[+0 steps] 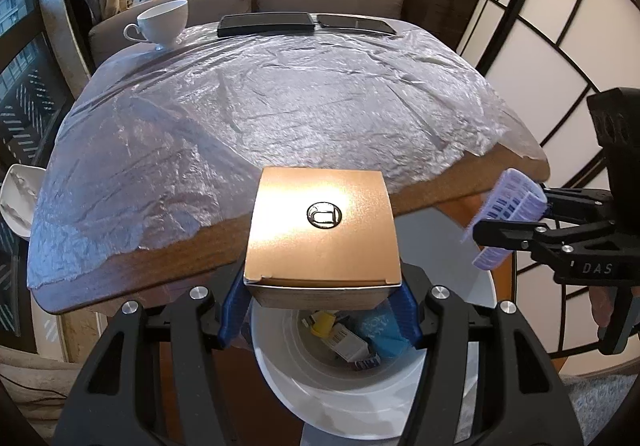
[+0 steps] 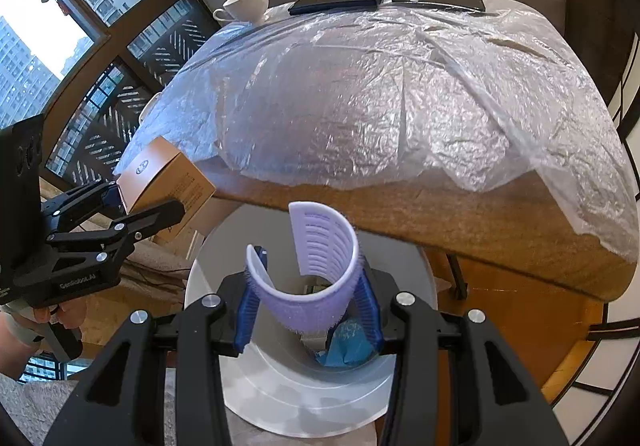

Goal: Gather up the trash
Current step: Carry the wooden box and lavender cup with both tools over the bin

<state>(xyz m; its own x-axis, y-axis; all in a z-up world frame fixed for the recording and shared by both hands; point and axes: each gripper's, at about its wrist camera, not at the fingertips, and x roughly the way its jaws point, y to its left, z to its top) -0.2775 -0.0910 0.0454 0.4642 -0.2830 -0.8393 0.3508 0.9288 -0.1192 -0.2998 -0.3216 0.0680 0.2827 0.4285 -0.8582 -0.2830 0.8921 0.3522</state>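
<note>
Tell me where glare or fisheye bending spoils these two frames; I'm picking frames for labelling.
Left wrist view: a bright glare patch washes out the lid of the gold box, and the plastic sheet glints all over; the table edge bows. Right wrist view: the window is blown out, and the sheet shines in patches; the purple strip stays sharp.

Cardboard box (image 1: 323, 234), copper-toned with a soft satin sheen. Crinkled clear plastic sheet (image 1: 280, 105), glossy, lies over the polished wood table (image 1: 460, 181). Lilac plastic strip (image 2: 320, 270), ribbed and matt. White bin (image 2: 304, 398), smooth plastic. Glazed white cup (image 1: 164, 21).
</note>
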